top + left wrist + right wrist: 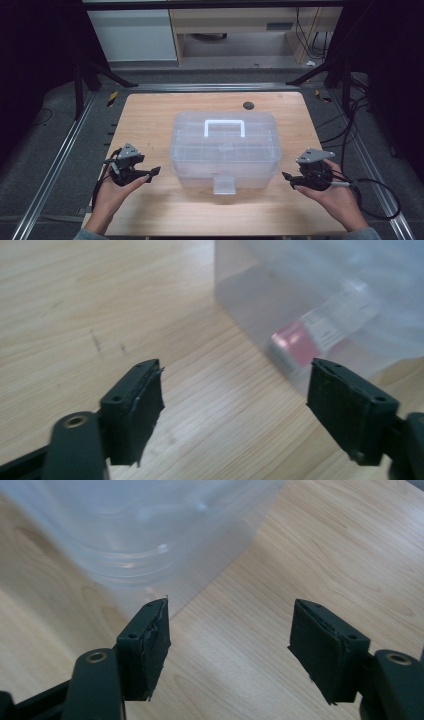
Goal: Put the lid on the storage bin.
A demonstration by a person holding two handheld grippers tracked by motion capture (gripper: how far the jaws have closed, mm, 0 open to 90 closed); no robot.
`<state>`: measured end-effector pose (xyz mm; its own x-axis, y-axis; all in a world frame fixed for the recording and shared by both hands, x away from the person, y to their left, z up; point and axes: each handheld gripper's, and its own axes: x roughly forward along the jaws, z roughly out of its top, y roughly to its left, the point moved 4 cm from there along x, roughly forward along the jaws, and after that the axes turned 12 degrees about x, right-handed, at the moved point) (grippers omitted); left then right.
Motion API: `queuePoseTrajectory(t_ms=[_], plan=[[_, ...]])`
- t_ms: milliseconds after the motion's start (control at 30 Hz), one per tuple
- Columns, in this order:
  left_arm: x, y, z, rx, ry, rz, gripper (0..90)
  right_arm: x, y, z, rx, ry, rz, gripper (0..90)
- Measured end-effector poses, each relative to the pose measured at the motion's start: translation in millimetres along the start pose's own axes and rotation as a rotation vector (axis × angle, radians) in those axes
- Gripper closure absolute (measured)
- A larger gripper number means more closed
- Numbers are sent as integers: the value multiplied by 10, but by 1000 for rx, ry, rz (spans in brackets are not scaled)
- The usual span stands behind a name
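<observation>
High view: clear lidded plastic storage box with white handle (224, 150) sits on light wooden table (150, 115), between my grippers. My left gripper (150, 173) jaws apart, empty, box just right of it. My right gripper (289, 178) jaws apart, empty, box just left.

No legible text, number or brand. A red-and-white label (295, 342) inside the translucent storage box (320, 295) is too blurred to read.
</observation>
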<state>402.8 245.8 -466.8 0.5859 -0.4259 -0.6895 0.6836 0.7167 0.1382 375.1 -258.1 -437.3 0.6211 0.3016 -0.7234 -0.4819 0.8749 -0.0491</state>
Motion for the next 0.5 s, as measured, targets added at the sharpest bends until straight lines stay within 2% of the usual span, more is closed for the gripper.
queuePoseTrajectory(t_ms=[67,200,333,500], plan=[[43,44,-32,-2,24,14,134,41,-62,-11,28,2,-25,322],[128,152,-70,-31,43,26,88,131,-183,-34,77,-7,-61,353],[210,274,-71,-26,45,37,58,227,-296,-40,111,-15,-85,363],[374,452,-79,-20,72,56,55,401,-468,-21,159,-1,-89,296]])
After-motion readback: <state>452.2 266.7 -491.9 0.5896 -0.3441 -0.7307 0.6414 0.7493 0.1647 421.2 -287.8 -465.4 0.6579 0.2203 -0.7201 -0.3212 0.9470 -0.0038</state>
